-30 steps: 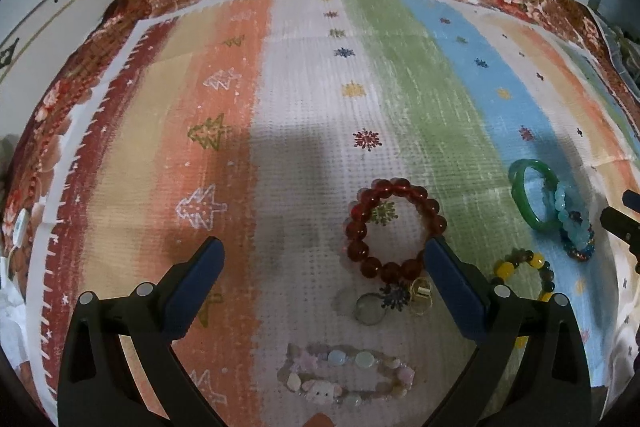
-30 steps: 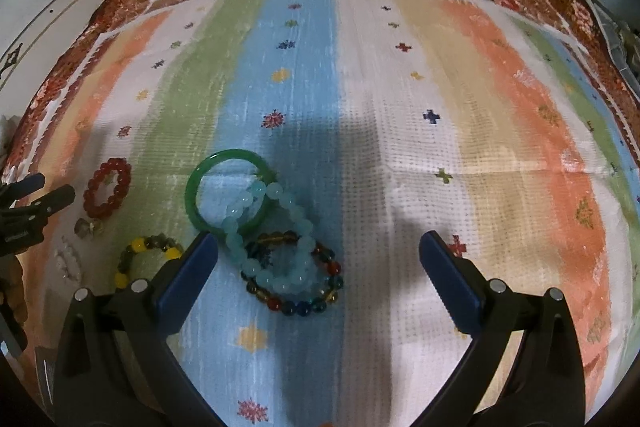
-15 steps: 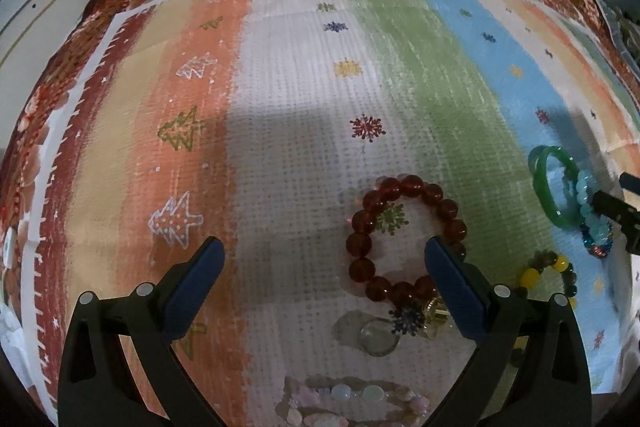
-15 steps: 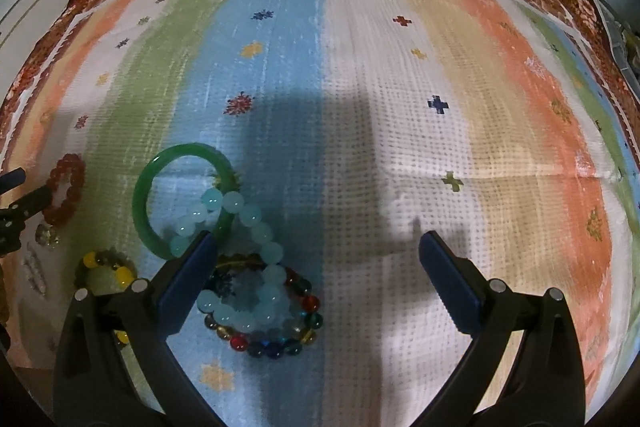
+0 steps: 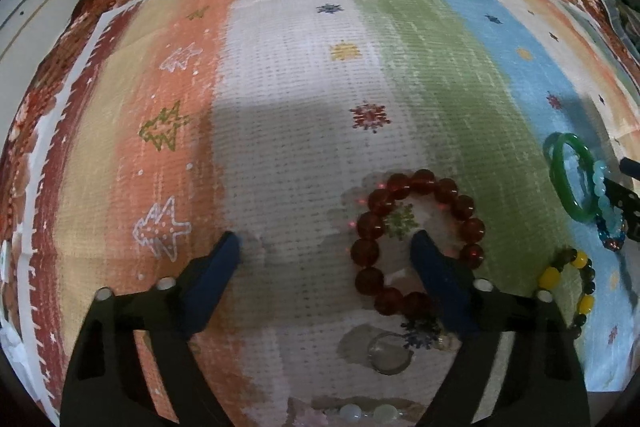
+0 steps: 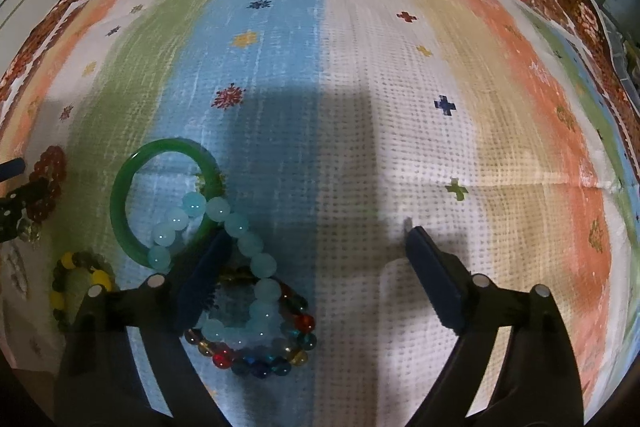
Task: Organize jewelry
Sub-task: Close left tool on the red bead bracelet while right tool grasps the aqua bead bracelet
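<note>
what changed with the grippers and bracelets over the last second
Both open grippers came down toward the cloth. The left gripper now has one finger inside the red bead bracelet; the right gripper has one at the pale blue bead bracelet. Nothing is gripped, and the jewelry lies where it was.

Striped pastel cloth (floral brown border), dark red bead bracelet, green bangle.

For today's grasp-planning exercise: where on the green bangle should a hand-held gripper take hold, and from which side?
Grip the green bangle on its bare far-left arc, coming from above with one finger inside the ring and one outside. It lies flat, and the pale blue bead bracelet drapes over its near-right side, so that part is blocked.
</note>
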A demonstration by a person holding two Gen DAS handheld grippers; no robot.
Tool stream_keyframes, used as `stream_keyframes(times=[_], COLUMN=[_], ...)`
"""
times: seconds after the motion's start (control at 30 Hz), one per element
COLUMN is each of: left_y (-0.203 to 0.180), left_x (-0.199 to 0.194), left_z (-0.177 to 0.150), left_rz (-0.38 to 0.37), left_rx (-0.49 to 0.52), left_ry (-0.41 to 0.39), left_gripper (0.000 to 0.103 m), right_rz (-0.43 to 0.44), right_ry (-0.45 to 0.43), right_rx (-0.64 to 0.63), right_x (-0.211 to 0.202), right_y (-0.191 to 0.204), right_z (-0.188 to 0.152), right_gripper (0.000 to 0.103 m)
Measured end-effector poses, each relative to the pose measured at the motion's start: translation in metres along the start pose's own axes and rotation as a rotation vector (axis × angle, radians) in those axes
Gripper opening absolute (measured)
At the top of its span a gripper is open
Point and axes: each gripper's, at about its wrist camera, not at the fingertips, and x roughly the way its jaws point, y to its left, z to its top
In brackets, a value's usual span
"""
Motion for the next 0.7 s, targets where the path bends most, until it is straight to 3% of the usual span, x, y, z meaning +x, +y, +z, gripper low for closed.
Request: stream_keyframes(times=[0.17, 0.23, 0.33, 0.4, 0.5, 0.57, 0.7], left_y=[-0.004, -0.003, -0.006, -0.010, -0.013, -0.013, -0.016], left_x=[-0.001, -0.002, -0.003, -0.003, -0.003, -0.004, -0.004], left_z=[-0.001, -0.002, -0.002, -0.003, -0.003, -0.003, -0.003], left_rz=[-0.013, -0.009, -0.006, -0.003, 0.000, 0.008, 0.022], left_rx=[0.013, 0.006, 0.019, 0.039, 0.056, 0.052, 0.055], left_ry=[-0.002, -0.007, -0.008, -0.009, -0.009, -0.014, -0.018], left_gripper=[0.067, 0.051, 0.033, 0.026, 0.014, 0.014, 0.013], right_rz=[0.001, -0.003, 0.025, 0.026, 0.025, 0.025, 0.040], right_ry=[-0.005, -0.007, -0.006, -0.015, -0.026, -0.029, -0.025], right_rx=[-0.013, -0.023, -0.027, -0.037, -0.044, -0.054, -0.048], right_x=[-0.001, -0.002, -0.002, -0.004, -0.005, -0.005, -0.005], right_y=[0.003, 0.004, 0.006, 0.008, 0.012, 0.013, 0.012], right_z=[-0.001, -0.001, -0.001, -0.001, -0.002, -0.003, -0.003], right_gripper=[0.072, 0.067, 0.051, 0.036, 0.024, 0.015, 0.013])
